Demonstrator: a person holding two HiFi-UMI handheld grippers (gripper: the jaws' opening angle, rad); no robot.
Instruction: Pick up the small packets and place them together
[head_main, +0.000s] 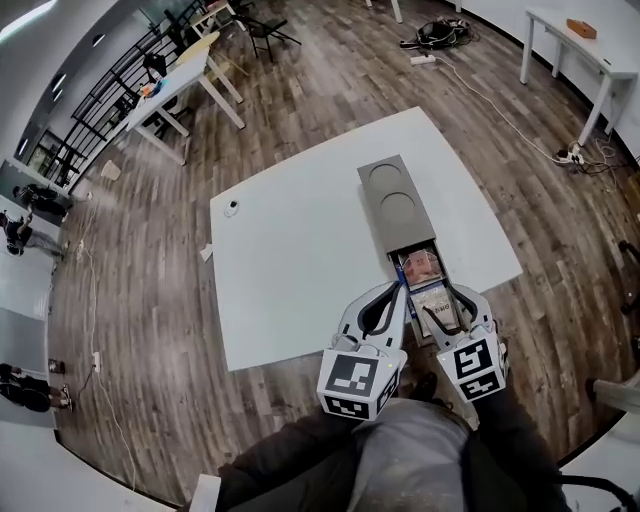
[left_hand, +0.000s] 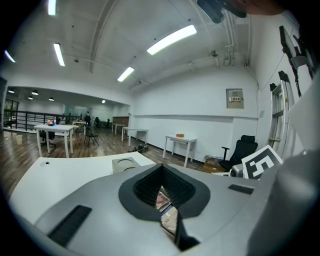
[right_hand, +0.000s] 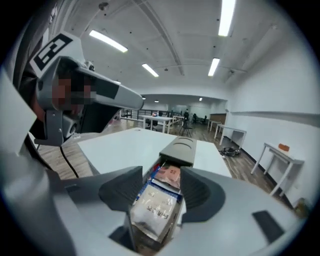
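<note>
While wide apart, right tongs (right_hand: 162, 171) astride white packet (right_hand: 152, 210).

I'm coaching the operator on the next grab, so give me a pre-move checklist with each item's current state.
1. Left gripper empty: ok. Its jaws are together with nothing between them.
2. Right gripper grip: cannot tell. Its jaws are apart and the white packet shows between them, but contact is unclear.
3. Packets together: ok. The white packet and pink packet lie next to each other at the grey box's open end.
4. Stray packets on the table: cannot tell. A small object is too small to identify.
5. Grippers clear of each other: ok.
</note>
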